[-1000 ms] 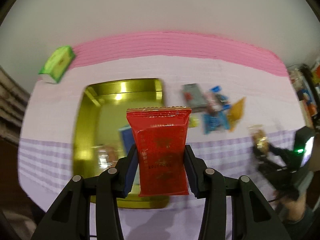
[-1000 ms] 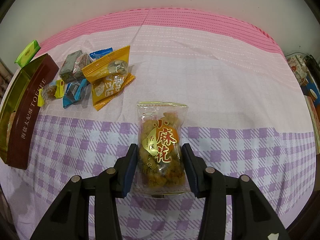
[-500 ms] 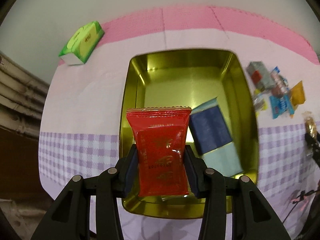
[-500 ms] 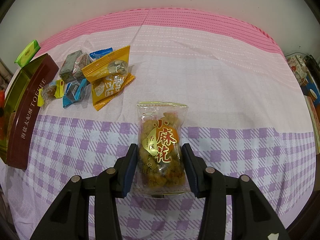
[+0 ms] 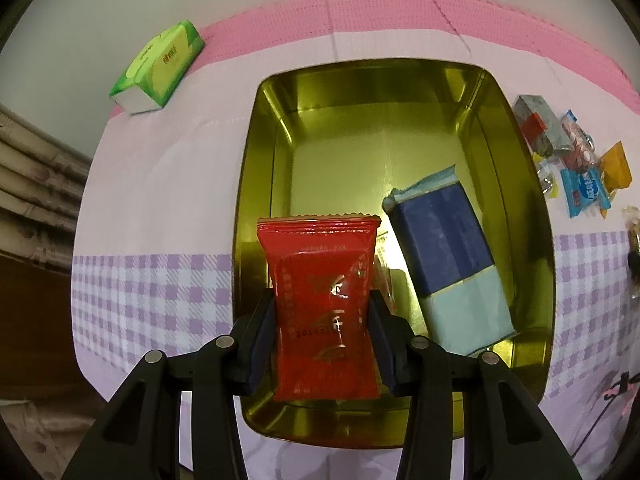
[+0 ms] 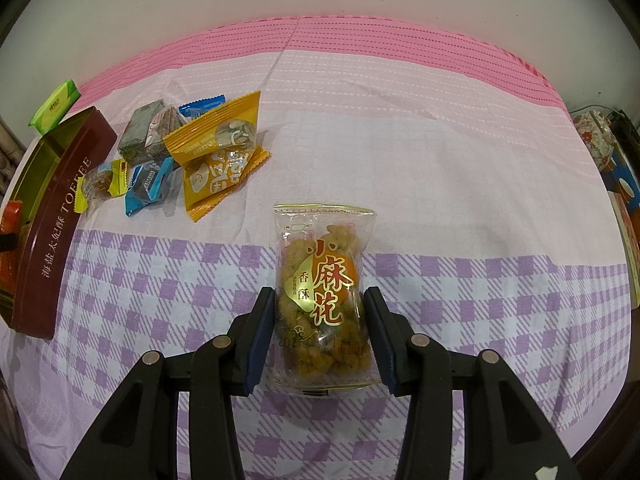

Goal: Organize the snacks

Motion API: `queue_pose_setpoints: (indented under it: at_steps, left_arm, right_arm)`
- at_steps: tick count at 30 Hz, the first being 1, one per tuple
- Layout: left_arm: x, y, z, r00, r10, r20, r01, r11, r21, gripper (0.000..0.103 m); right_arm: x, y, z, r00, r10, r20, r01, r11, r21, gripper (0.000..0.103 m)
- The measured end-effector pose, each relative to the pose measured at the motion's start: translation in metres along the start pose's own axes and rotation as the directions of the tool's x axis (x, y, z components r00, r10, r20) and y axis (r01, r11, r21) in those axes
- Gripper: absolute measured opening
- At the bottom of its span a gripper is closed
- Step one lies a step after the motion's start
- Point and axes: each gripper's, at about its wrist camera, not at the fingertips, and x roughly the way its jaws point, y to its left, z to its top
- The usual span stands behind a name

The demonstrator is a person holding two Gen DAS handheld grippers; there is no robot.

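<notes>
Since a second ago the left gripper [image 5: 322,320] has swung from the table's middle to hang over the gold tin [image 5: 256,208], pointing steeply down; the right one has not stirred. Its pads pinch the red packet [image 5: 320,304] by its lower half, upright, above the tin's near left corner. Inside the tin a blue and pale-green packet [image 5: 448,256] lies slanted along the right wall, and a small clear wrapper shows just behind the red one. The far half of the tin floor is bare, with room to the left of the blue packet. Beyond the tin's right rim lies a loose heap of snacks [image 5: 576,160], close to the wall but apart from it. A green tissue pack [image 5: 158,68] sits at the far left corner of the cloth, near the table's edge.

The right gripper [image 6: 320,332] clasps a clear twisted-dough packet [image 6: 324,292] at its lower half, over the checked cloth [image 6: 480,160]. Open cloth spreads to its right and ahead; the tin's maroon side stands well off to the left.
</notes>
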Motion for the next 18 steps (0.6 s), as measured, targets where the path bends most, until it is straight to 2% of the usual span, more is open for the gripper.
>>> queue_pose_setpoints:
  at_steps: [12,18]
  left_arm:
    - [0.002,0.004,-0.003,1.0,-0.025,0.004,0.025,0.999,-0.033,0.046]
    - [-0.008,0.006,-0.007,0.999,-0.026,0.041,0.027,0.999,-0.027,0.047]
  right_arm:
    - [0.0,0.0,0.0,1.0,0.001,-0.003,-0.001,1.0,0.005,0.044]
    - [0.0,0.0,0.0,1.0,-0.003,-0.004,0.003,1.0,0.001,0.045]
